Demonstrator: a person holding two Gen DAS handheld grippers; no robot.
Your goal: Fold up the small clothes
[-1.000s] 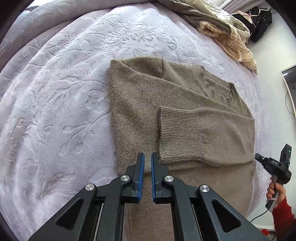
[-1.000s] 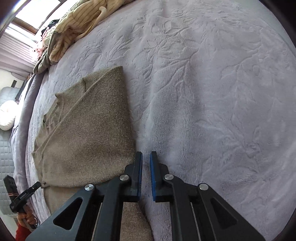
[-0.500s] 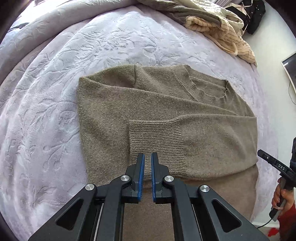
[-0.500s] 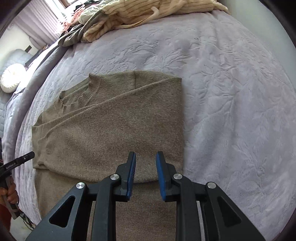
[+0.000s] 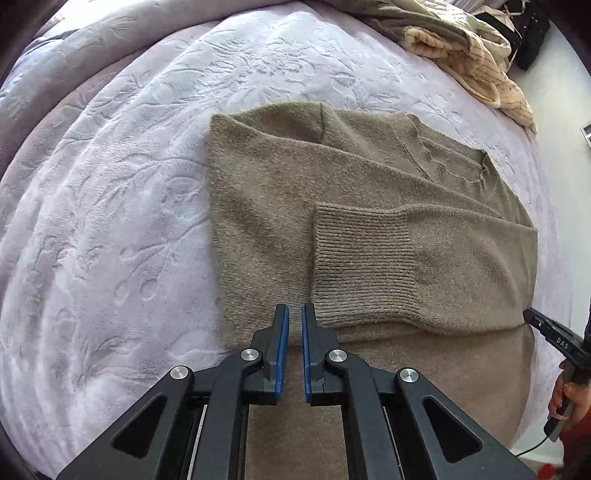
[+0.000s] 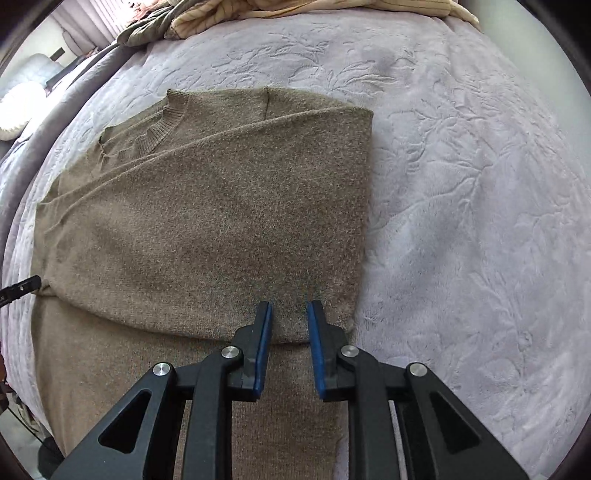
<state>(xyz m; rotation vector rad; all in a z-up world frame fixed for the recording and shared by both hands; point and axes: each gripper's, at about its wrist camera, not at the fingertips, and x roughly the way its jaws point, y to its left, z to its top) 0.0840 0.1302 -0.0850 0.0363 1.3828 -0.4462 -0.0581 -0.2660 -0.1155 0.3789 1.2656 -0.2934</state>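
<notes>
A brown knit sweater (image 5: 280, 206) lies flat on the lilac bedspread (image 5: 110, 206), both sleeves folded across its front; the ribbed cuff (image 5: 364, 262) lies on top. It also shows in the right wrist view (image 6: 207, 229). My left gripper (image 5: 293, 314) is nearly shut and empty, hovering over the sweater's lower left part beside the cuff. My right gripper (image 6: 289, 308) is open and empty, over the lower edge of the folded sleeve near the sweater's right side. The right gripper also shows in the left wrist view (image 5: 554, 338).
A heap of cream striped and olive clothes (image 5: 461, 48) lies at the far end of the bed, also in the right wrist view (image 6: 221, 14). The bed edge and white wall are at the right (image 5: 561, 110). A white pillow (image 6: 18, 107) is far left.
The left gripper has shifted left so the sweater sits further right in its view. The right gripper has opened wider and moved in over the sweater's lower right part.
</notes>
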